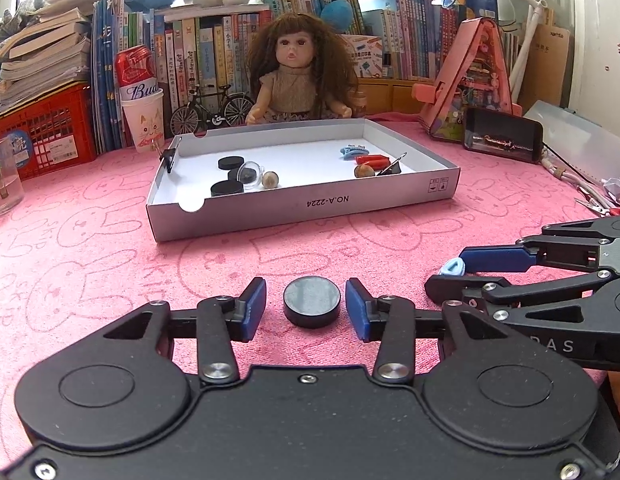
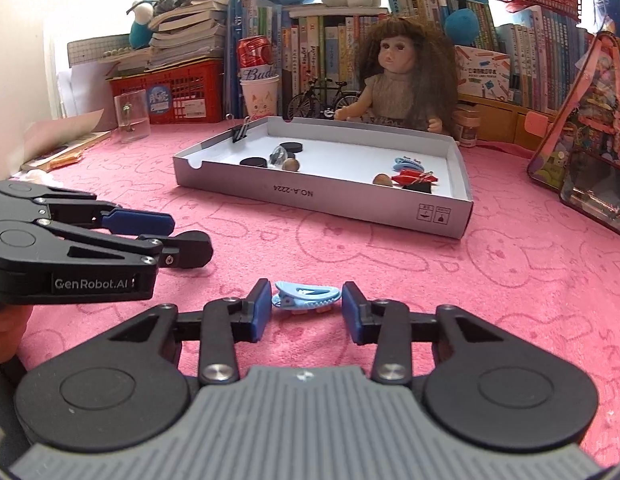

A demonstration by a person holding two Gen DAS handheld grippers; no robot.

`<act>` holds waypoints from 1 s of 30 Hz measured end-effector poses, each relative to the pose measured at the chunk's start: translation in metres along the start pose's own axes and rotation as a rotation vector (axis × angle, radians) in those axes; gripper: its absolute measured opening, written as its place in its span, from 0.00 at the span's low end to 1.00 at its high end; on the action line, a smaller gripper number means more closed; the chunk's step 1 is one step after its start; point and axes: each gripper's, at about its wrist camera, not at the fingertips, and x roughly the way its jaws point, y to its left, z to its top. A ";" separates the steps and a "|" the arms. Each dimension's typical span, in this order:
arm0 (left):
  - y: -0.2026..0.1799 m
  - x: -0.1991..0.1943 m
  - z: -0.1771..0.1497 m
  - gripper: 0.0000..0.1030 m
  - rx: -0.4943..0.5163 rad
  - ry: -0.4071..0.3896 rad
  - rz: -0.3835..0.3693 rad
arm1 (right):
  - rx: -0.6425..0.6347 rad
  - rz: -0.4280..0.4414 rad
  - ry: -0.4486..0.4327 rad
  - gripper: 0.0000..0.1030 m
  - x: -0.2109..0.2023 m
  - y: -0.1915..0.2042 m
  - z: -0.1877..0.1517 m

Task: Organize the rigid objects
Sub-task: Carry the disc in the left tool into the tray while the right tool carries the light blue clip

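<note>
- My left gripper (image 1: 305, 307) sat low over the pink cloth (image 1: 109, 264), jaws apart around a black disc (image 1: 312, 306) lying flat between them, a gap showing on each side
- My right gripper (image 2: 301, 307) framed a light-blue hair clip (image 2: 305, 297) resting on the cloth; the left pad met its tip, but I could not tell whether the right pad touched, so I called the jaws not clamped
- The two grippers stood just beside each other
- Farther back lay the grey cardboard tray (image 1: 301, 208), holding more black discs (image 1: 227, 188) on its left and a second blue clip (image 1: 352, 151) with red pieces (image 1: 372, 159) on its right
- A doll (image 1: 299, 76) sat behind the tray
</note>
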 end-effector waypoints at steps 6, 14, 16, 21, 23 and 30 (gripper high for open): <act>-0.003 0.004 -0.004 0.41 -0.028 -0.003 0.020 | 0.042 -0.058 -0.007 0.43 0.005 -0.002 0.003; -0.005 0.007 -0.001 0.30 -0.059 -0.005 0.053 | 0.111 -0.118 -0.011 0.43 0.009 -0.008 0.008; -0.003 0.007 0.000 0.29 -0.073 -0.004 0.058 | 0.116 -0.121 -0.012 0.43 0.010 -0.009 0.008; -0.002 0.008 0.003 0.29 -0.089 -0.002 0.061 | 0.122 -0.129 -0.017 0.43 0.010 -0.009 0.010; -0.002 0.008 0.005 0.29 -0.089 -0.004 0.063 | 0.124 -0.131 -0.019 0.43 0.011 -0.009 0.011; 0.001 0.007 0.019 0.29 -0.088 -0.039 0.072 | 0.129 -0.149 -0.038 0.43 0.012 -0.012 0.020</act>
